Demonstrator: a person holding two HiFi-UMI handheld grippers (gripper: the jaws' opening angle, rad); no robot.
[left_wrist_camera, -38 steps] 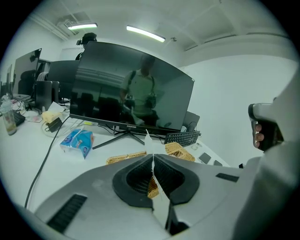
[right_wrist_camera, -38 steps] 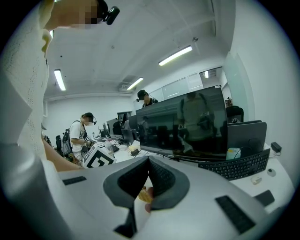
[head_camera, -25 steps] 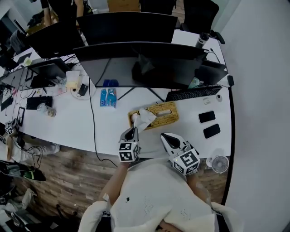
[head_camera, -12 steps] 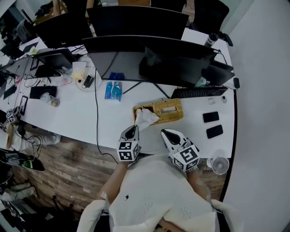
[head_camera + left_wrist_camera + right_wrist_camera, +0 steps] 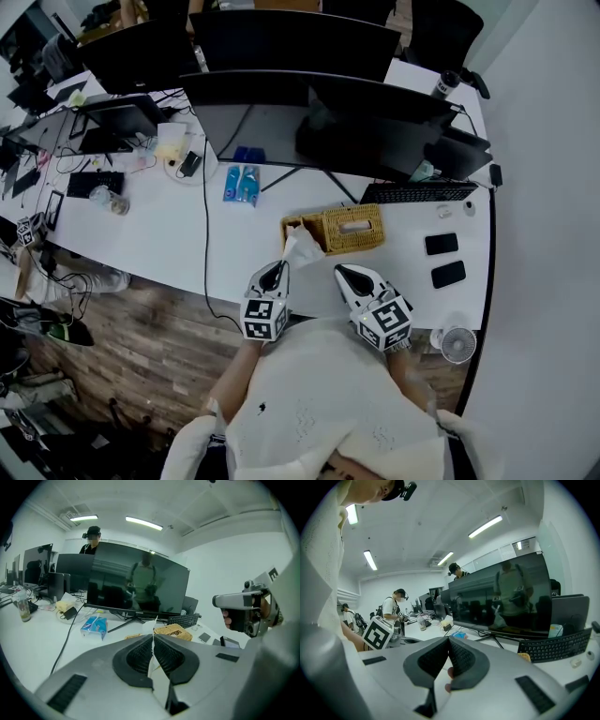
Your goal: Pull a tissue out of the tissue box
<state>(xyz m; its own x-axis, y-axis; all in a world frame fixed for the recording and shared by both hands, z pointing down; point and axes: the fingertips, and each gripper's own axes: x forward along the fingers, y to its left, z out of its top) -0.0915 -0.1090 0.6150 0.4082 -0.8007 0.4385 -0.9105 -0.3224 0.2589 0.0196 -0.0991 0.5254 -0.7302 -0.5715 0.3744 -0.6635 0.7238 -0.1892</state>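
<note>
Tissue, white and crumpled [image 5: 302, 247], stands at the left end of the yellow woven rectangular tissue box [image 5: 345, 229] on the white desk [image 5: 169, 246]. Its lower edge is clamped between the closed jaws of the left gripper [image 5: 274, 273], just in front of that box. The right gripper [image 5: 348, 276] hangs near the box's front edge, with its jaws pressed together on nothing.

Both were held close before the torso: the left gripper [image 5: 279, 267] had its jaws clamped on a tissue [image 5: 303, 247], while the right gripper [image 5: 343, 273] beside it had its jaws together, empty.
</note>
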